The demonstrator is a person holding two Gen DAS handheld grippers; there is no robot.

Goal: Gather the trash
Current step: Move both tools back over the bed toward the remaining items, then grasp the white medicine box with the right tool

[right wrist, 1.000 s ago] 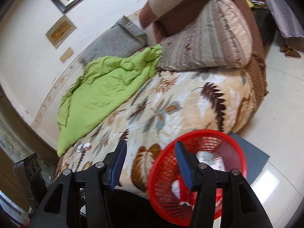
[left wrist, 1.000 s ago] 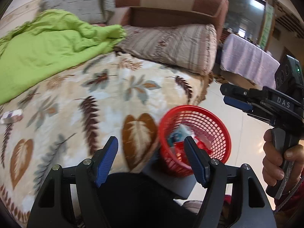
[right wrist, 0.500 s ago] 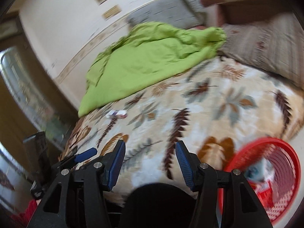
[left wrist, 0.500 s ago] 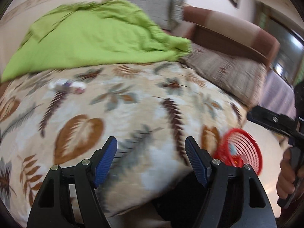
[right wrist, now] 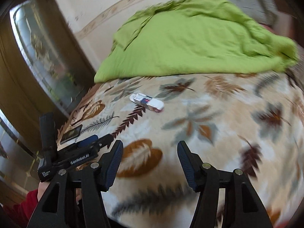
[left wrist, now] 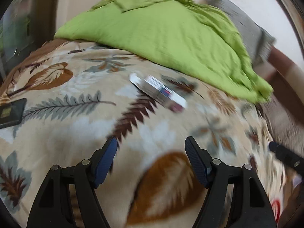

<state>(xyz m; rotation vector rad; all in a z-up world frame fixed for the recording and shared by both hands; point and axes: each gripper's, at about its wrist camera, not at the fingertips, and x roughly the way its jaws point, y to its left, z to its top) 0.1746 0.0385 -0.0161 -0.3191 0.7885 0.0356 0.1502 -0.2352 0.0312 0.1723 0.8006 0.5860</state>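
Observation:
A flattened white carton with blue and red print (left wrist: 157, 91) lies on the leaf-patterned bed cover (left wrist: 91, 125), just short of the green blanket. It also shows in the right wrist view (right wrist: 147, 102). My left gripper (left wrist: 151, 149) is open and empty, low over the cover, a short way before the carton. My right gripper (right wrist: 150, 151) is open and empty, farther back from the carton. The left gripper also shows at the lower left of the right wrist view (right wrist: 91, 142). A sliver of the red basket (left wrist: 275, 208) shows at the lower right edge.
A green blanket (left wrist: 171, 30) is heaped across the far side of the bed (right wrist: 190, 38). A dark phone (left wrist: 11, 113) lies at the bed's left edge (right wrist: 71, 133). A grey pillow (left wrist: 252, 30) lies behind the blanket. A wooden glass-fronted cabinet (right wrist: 32, 60) stands left.
Both grippers have swung left, away from the red basket, and moved closer over the bed. The carton is now near the middle of both views. Both stay open.

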